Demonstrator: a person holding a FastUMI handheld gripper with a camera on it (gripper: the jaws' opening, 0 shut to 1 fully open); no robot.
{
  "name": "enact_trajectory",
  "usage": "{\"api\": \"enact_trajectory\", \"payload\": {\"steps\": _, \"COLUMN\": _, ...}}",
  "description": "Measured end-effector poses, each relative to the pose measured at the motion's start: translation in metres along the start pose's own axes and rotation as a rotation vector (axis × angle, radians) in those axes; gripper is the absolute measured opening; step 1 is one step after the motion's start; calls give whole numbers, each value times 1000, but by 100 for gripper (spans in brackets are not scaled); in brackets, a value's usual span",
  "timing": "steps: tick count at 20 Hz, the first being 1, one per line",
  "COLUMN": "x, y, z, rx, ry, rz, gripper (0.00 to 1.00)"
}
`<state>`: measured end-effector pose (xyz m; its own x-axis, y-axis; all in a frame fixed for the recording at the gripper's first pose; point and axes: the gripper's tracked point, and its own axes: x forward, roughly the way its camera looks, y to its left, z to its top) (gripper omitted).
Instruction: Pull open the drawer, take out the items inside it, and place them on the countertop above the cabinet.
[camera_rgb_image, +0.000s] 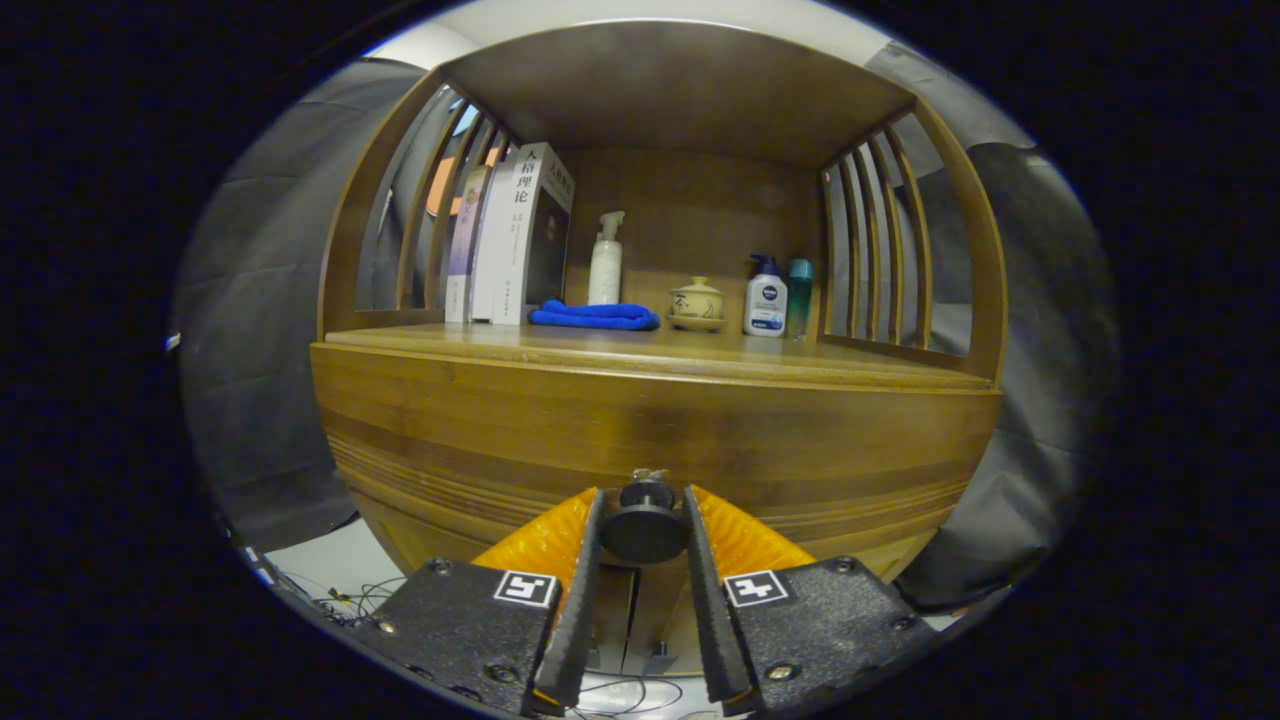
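Here the jaws (643, 530) close on the round drawer knob (643, 532), both fingers against its sides. Rigid and small, it may slip; pull straight. The drawer front (650, 430) looks heavy. Beyond, the worktop (650, 348) carries books (520, 235) and bottles (766, 297).

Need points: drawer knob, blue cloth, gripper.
drawer knob (643, 532), gripper view, on its round front face, between the fingers.
blue cloth (594, 316), gripper view, middle of the folded stack.
gripper (643, 520), gripper view, midway between fingertips, closed on the knob.
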<state>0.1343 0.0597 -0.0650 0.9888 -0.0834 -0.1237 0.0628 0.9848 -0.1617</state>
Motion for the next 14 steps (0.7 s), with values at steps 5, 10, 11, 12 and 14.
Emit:
{"api": "enact_trajectory", "payload": {"steps": 5, "x": -1, "y": -1, "z": 0, "rx": 11, "ry": 24, "rz": 12, "gripper": 43}}
{"api": "enact_trajectory", "payload": {"steps": 10, "x": -16, "y": 1, "z": -2, "rx": 33, "ry": 29, "rz": 14, "gripper": 37}}
{"api": "enact_trajectory", "payload": {"steps": 11, "x": -20, "y": 0, "z": -3, "rx": 32, "ry": 29, "rz": 15, "gripper": 37}}
{"api": "enact_trajectory", "payload": {"steps": 12, "x": -25, "y": -1, "z": -4, "rx": 34, "ry": 29, "rz": 15, "gripper": 36}}
{"api": "enact_trajectory", "payload": {"steps": 14, "x": -39, "y": -1, "z": -8, "rx": 42, "ry": 28, "rz": 17, "gripper": 36}}
